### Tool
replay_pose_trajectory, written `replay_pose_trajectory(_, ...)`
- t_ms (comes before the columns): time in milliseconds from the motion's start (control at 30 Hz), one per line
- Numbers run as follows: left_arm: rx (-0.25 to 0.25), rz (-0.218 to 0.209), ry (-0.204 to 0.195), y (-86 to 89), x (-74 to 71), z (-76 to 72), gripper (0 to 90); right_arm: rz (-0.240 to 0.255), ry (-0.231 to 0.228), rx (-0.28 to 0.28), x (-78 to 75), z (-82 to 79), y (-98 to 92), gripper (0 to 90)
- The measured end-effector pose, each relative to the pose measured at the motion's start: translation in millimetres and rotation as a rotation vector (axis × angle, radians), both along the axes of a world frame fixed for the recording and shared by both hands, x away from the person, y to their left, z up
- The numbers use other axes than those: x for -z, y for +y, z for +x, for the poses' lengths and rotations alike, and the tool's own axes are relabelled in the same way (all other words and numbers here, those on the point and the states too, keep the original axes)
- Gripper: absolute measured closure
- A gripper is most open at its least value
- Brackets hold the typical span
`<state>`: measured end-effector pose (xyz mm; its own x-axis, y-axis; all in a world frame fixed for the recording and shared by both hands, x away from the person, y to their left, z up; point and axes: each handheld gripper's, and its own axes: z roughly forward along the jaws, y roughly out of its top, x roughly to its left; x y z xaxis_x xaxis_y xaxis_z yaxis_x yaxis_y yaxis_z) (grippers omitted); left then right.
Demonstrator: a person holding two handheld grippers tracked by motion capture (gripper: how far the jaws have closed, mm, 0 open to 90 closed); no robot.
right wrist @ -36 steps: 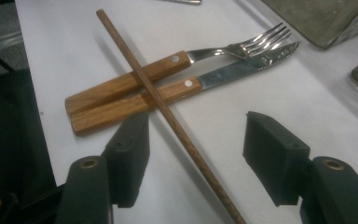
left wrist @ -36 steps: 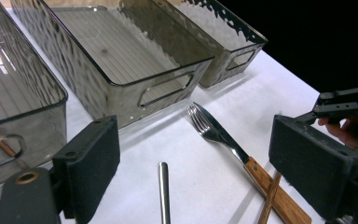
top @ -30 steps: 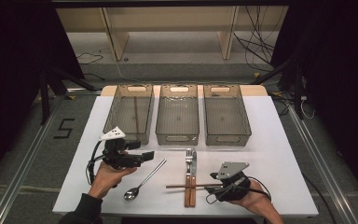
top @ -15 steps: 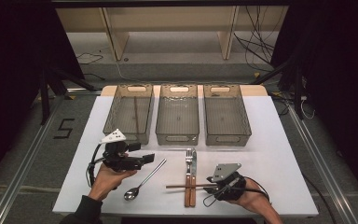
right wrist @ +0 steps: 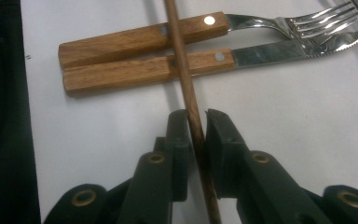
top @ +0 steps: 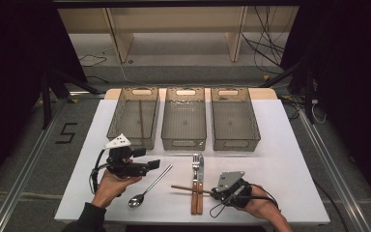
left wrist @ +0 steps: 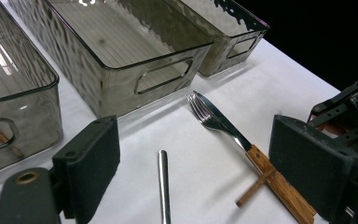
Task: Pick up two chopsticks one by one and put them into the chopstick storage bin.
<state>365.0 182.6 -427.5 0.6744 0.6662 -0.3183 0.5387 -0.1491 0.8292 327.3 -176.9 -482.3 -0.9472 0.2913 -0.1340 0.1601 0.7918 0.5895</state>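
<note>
Right gripper: the right gripper [right wrist: 196,122] is low over the white table [top: 290,159], near its front edge. Its jaws have just been closing, and now they pinch the chopstick [right wrist: 186,88] between them.
Chopstick: it is a thin brown wooden stick. In the right gripper view it runs from between the two jaws straight away and crosses over both wooden handles. In the high view the chopstick [top: 186,188] lies almost level, and its free end points to the left, past the handles.
Fork: the fork [right wrist: 200,28] has a wooden handle and metal tines. It lies just beside the knife, parallel to it, with the tines toward the bins.
Knife: the knife [right wrist: 205,63] has a wooden handle and a toothed metal blade. Its handle is touching the handle of the fork.
Left gripper: the left gripper [top: 134,166] is held above the table at the left side. Its jaws are spread wide and nothing is between them.
Spoon: the metal spoon [top: 147,184] lies on the table, tilted, between the left gripper and the fork. Its bowl is toward the front edge.
Bins: three clear grey bins stand in a row at the far half of the table. The left bin [top: 121,108] has one brown stick inside. I see nothing in the middle bin [top: 170,116] or in the right bin [top: 253,118].
</note>
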Motion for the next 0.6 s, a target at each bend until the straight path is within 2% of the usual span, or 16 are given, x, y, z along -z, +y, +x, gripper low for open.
replay_pose_trajectory(233, -0.001, -0.001, 0.002, -0.4, 0.1, 0.1, 16.2, -0.005, -0.015, -0.023, -0.4, -1.5, 0.0, 84.9)
replay_pose_trajectory(367, -0.006, 0.001, 0.004, -0.4, -0.5, -0.1, 16.2, 0.027, -0.021, -0.012, -4.1, -1.6, -1.9, 85.1)
replay_pose_trajectory(433, -0.007, 0.004, 0.004, -1.4, -1.0, -0.4, 16.3, 0.052, -0.027, 0.016, -7.7, -1.0, -3.7, 85.1)
replay_pose_trajectory(533, -0.011, 0.02, 0.013, -5.8, -1.5, -1.8, 16.3, 0.106, -0.031, 0.09, -13.7, -0.1, -5.4, 85.1)
replay_pose_trajectory(600, -0.008, 0.025, 0.014, -10.2, -2.1, -3.0, 16.3, 0.167, -0.027, 0.153, -17.3, 1.7, -6.3, 85.1)
